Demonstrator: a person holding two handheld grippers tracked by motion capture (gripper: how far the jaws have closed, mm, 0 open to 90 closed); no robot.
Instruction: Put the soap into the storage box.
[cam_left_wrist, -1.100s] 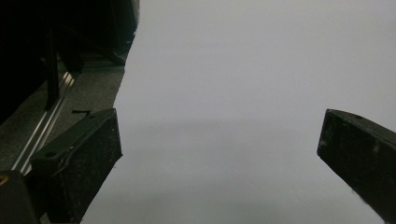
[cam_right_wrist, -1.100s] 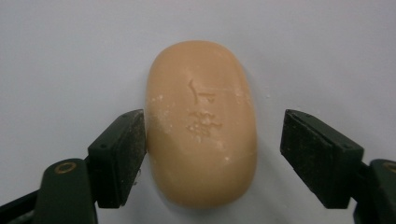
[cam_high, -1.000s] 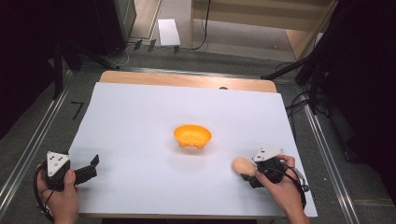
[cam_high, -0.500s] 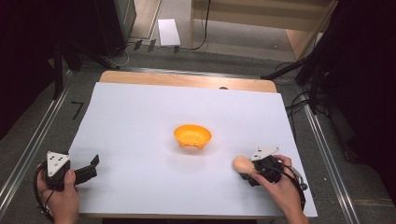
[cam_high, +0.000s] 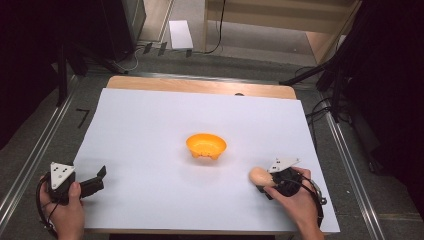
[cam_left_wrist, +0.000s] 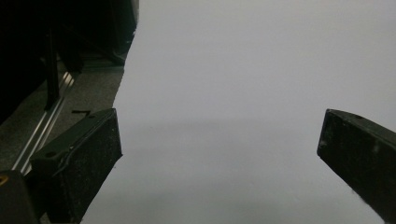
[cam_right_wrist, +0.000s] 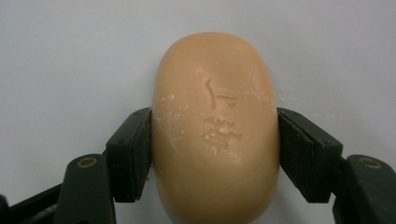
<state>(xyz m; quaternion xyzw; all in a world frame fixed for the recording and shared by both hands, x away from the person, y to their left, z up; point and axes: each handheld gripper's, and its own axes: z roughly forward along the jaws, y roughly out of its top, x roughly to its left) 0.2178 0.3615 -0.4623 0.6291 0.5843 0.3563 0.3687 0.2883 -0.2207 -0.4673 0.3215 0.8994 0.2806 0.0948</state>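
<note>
Soap bar (cam_right_wrist: 215, 126) between right gripper (cam_right_wrist: 215, 149) fingers (cam_right_wrist: 130, 154)

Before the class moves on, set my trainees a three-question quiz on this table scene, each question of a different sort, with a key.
1. True or false: the right gripper has its pads pressed on both sides of the soap bar.
2. What stands near the middle of the white sheet? A) an orange bowl B) a blue mug C) a glass jar
3. In a few words, how do the jaws of the left gripper stand?

Key
1. True.
2. A, the orange bowl.
3. Wide apart, with nothing between them but the sheet.
</note>
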